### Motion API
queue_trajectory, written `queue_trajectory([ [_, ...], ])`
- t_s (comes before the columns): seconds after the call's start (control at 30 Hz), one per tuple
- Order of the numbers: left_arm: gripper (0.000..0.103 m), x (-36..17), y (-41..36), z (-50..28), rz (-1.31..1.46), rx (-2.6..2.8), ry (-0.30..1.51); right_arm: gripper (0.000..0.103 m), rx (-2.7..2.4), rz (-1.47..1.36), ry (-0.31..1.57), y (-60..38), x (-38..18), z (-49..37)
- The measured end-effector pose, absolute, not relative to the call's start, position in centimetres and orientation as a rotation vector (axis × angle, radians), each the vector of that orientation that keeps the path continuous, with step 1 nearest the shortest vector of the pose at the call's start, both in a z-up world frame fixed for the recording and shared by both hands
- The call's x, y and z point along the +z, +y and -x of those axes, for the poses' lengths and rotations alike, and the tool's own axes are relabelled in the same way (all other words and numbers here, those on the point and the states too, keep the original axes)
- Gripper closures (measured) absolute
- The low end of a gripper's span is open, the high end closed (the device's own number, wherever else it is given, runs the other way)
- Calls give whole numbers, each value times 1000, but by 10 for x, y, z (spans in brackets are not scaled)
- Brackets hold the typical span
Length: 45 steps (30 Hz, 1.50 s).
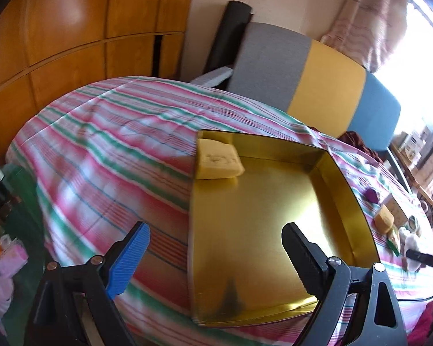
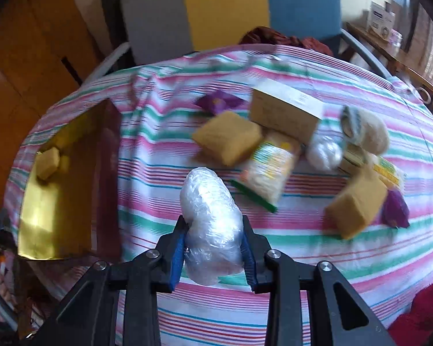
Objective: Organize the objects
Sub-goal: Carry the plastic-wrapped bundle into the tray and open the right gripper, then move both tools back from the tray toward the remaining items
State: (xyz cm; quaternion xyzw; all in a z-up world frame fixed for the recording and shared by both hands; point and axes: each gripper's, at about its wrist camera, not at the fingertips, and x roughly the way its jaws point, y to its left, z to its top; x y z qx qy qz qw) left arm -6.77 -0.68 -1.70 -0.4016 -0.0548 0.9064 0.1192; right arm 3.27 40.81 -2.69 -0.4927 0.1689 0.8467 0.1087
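A gold box (image 1: 346,201) lies open on the striped cloth, with one yellow sponge (image 1: 219,160) in its far left corner. My left gripper (image 1: 216,259) is open and empty, straddling the box's near left wall. My right gripper (image 2: 213,248) is shut on a clear plastic-wrapped bundle (image 2: 210,222), held above the cloth right of the gold box (image 2: 37,216). Beyond it lie two yellow sponges (image 2: 228,137) (image 2: 358,201), a noodle packet (image 2: 271,167), a cardboard box (image 2: 285,112), a second plastic bundle (image 2: 323,151) and purple items (image 2: 219,101).
The striped cloth (image 1: 101,150) covers the bed. A grey, yellow and blue headboard (image 1: 326,86) stands behind it. Wooden wardrobe doors (image 1: 57,34) are at the left. A fuzzy beige roll (image 2: 366,129) lies at the right of the pile. Shelves with boxes (image 2: 384,23) are at far right.
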Motion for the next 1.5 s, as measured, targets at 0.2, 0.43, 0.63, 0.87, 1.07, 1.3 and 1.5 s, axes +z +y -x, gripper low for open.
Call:
queue_trajectory([
  [0.2, 10, -20, -33, 69, 1193, 2694, -213, 69, 2732, 1617, 466, 305, -13, 30],
  [0.43, 10, -24, -57, 72, 1215, 2732, -264, 69, 2729, 1945, 496, 193, -55, 112],
  [0.63, 10, -30, -72, 71, 1248, 2746, -287, 52, 2719, 1939, 777, 159, -83, 166],
  [0.87, 10, -33, -76, 73, 1251, 2764, -280, 50, 2756, 1879, 592, 165, -75, 133],
  [1.07, 10, -27, -57, 71, 1221, 2754, -212, 48, 2807, 1702, 368, 183, -54, 94],
  [1.3, 10, -13, -31, 65, 1155, 2746, -92, 47, 2849, 1495, 228, 205, -25, 54],
  [1.5, 10, -6, -5, 61, 1127, 2725, 19, 46, 2824, 1405, 208, 233, -14, 28],
])
